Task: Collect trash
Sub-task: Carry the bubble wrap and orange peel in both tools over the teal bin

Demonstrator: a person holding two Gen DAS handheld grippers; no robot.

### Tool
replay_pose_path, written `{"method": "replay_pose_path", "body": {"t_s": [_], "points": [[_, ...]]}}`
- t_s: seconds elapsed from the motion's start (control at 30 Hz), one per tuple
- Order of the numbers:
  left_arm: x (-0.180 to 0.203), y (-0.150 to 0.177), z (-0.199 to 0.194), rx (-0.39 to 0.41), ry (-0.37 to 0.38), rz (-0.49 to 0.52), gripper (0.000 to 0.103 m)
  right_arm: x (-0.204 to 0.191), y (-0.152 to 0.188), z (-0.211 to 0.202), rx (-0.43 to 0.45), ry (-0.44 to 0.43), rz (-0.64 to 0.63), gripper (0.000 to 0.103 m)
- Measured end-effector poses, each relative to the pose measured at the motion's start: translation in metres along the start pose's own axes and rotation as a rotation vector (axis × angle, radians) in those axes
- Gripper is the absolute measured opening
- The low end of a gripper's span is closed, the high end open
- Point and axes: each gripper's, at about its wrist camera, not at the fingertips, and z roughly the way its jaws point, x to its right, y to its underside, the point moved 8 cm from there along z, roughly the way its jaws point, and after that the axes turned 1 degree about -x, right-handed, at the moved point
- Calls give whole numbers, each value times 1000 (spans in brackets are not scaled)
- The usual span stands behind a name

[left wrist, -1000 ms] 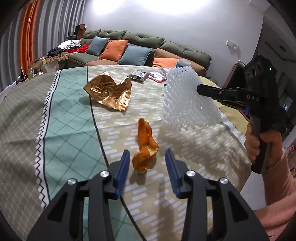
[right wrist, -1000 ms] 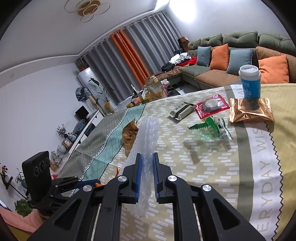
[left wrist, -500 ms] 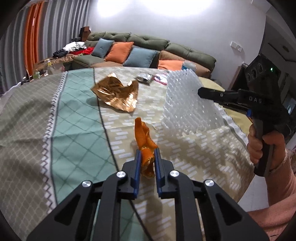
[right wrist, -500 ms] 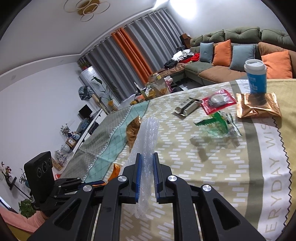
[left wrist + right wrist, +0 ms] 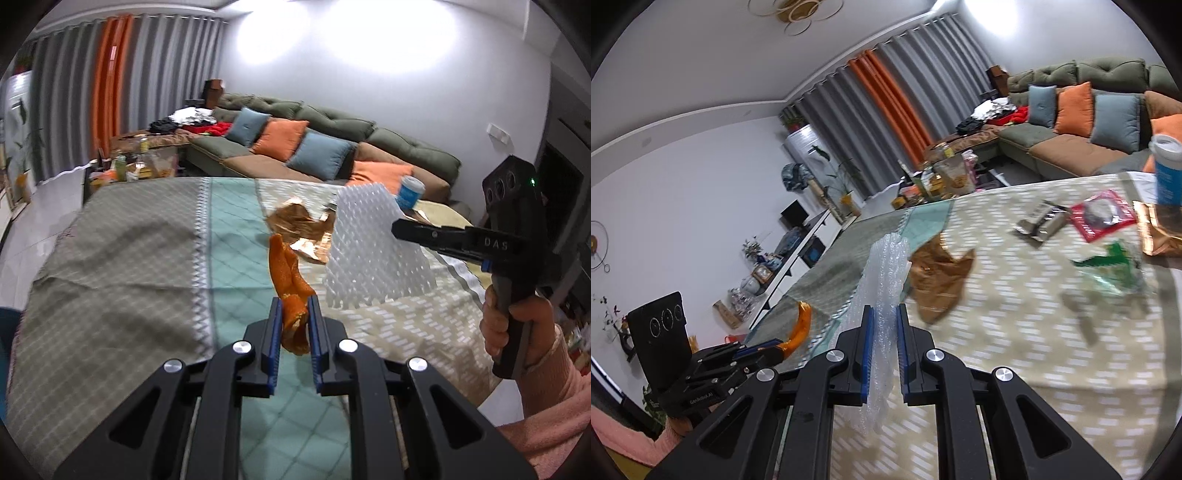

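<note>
Left gripper jaws clamped on orange peel, right gripper jaws clamped on foam netting; recommend firm grips and level carriage to the bin.

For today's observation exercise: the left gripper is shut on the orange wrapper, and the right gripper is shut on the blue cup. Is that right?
Not quite. The right gripper is shut on the white bubble wrap, as the right wrist view shows; the blue cup stands on the table. The left gripper does hold the orange wrapper.
</note>
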Motion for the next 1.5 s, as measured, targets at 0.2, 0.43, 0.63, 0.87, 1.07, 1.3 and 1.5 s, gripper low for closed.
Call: {"method": "replay_pose_path", "body": {"t_s": [0.2,0.43,0.63,0.87,1.07,1.3,1.5], "points": [[-30,1,-20,24,-54,-48,15,-25,2,25,-35,-47,-24,12],[-62,5,-46,55,-113,-99,15,-59,6,55,-82,-107,-49,12],[-94,12,-69,82,-166,-161,15,-93,6,86,-121,-163,-97,12],[-130,21,-94,113,-232,-229,15,-132,9,117,-160,-220,-144,12],[-155,27,-119,140,-287,-273,15,-162,9,143,-191,-254,-184,12],[-185,33,-143,166,-351,-312,15,-192,13,169,-227,-286,-218,12],[-203,36,-158,177,-400,-344,15,-218,16,194,-260,-305,-248,12]]}}
